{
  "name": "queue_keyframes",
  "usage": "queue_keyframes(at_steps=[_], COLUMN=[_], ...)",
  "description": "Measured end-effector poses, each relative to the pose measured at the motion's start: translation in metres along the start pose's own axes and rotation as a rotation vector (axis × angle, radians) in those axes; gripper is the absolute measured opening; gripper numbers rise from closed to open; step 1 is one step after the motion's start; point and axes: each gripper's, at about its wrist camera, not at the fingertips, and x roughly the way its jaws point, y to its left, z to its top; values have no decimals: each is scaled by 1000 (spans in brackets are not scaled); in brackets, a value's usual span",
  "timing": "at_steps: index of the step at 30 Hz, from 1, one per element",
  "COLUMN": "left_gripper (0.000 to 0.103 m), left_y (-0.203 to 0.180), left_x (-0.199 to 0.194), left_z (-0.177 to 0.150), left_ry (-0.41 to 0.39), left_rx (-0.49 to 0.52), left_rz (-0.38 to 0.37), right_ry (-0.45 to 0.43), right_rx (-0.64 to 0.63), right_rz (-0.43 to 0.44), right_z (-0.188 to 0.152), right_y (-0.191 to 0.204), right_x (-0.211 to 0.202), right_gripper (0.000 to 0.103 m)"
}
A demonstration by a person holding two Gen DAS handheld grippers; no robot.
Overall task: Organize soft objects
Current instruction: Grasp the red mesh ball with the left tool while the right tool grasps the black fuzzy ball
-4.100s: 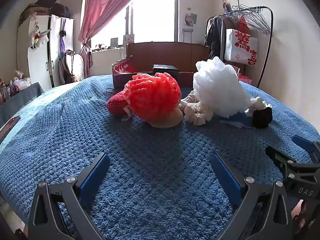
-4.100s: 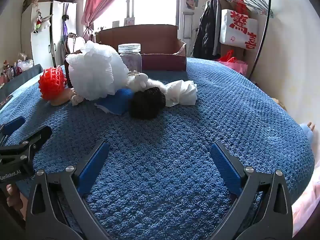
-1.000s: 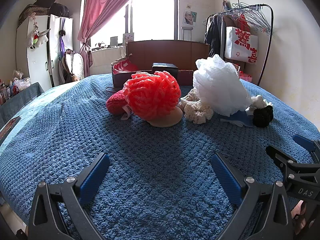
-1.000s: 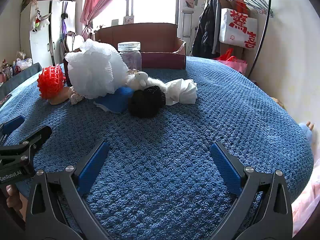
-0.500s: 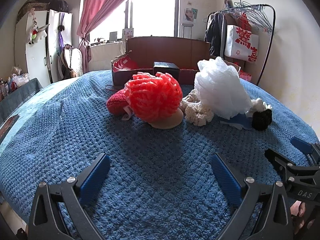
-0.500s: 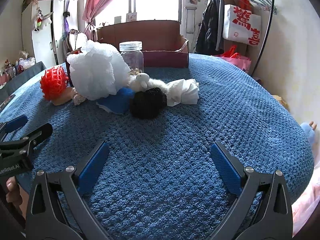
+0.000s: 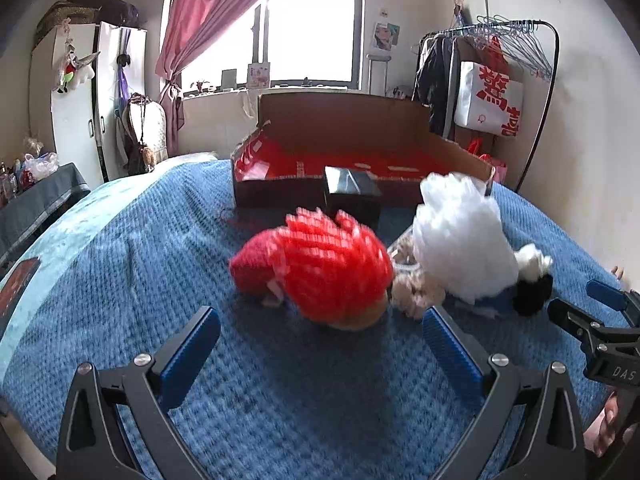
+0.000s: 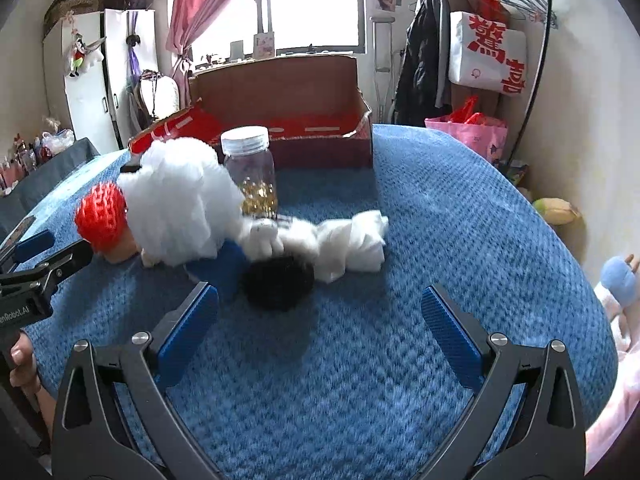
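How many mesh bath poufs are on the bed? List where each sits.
2. The red mesh bath pouf lies at the pile's left end; the white mesh bath pouf sits to its right, before the brown cardboard box. Others may hide behind them.

left cam: low, near, faces box (image 7: 352, 168) | right cam: same, from its right (both see box (image 8: 288, 120))

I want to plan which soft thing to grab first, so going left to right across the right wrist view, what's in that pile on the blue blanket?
Red mesh pouf → white mesh pouf → black fuzzy ball → folded white cloth.
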Motion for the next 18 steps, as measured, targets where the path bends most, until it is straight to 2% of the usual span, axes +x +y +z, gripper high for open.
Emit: queue_keyframes(at_steps=[5,8,11,13,14,16,18], left_gripper=[103,100,89,75,61,58,55], left_y=[6,2,-2,-5,-6,-7,-8], left_x=[8,15,24,33,37,46,44], left_z=[20,33,41,43,42,40,37], left_ry=[12,20,38,70,90,138,128], left_rx=[5,15,32,43,45,45,45], left_rz=[-25,-33,-47,-65,-73,-89,-79], right_ry=[46,61,79,95,102,99,84], right_rx=[-23,-46,-58,-59,-57,-56,-63], right_rz=[45,53,68,90,110,128,134], right_z=[7,9,10,9,9,7,6], right_y=[4,10,12,12,12,13,15], right_x=[17,24,31,36,37,35,30], right_gripper=[103,94,76,41,36,35,35])
